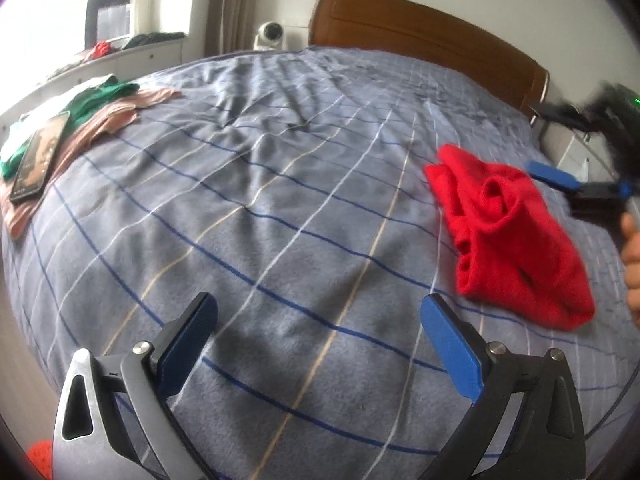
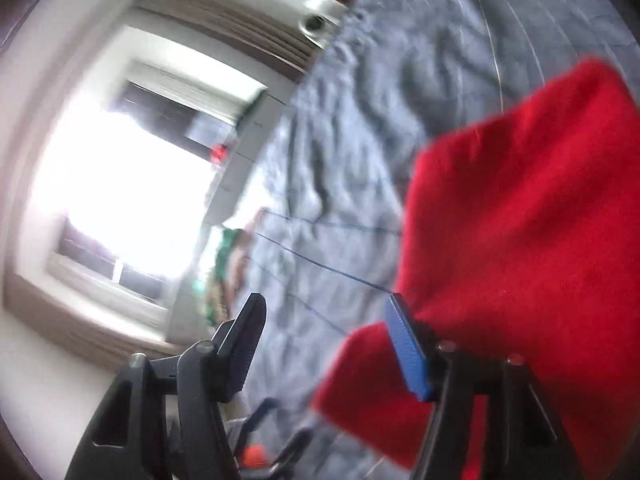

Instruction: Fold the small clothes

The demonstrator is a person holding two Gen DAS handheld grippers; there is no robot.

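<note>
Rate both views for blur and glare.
Left wrist view: mostly sharp, the red garment and bedspread crisp, only the right gripper at the edge smeared. Right wrist view: motion-blurred throughout, window blown out white.

A home bedroom: a checked grey bedspread [image 1: 280, 200] fills the frame, wooden headboard [image 1: 420, 36] upper right, curtained window [image 1: 48, 12] upper left.
</note>
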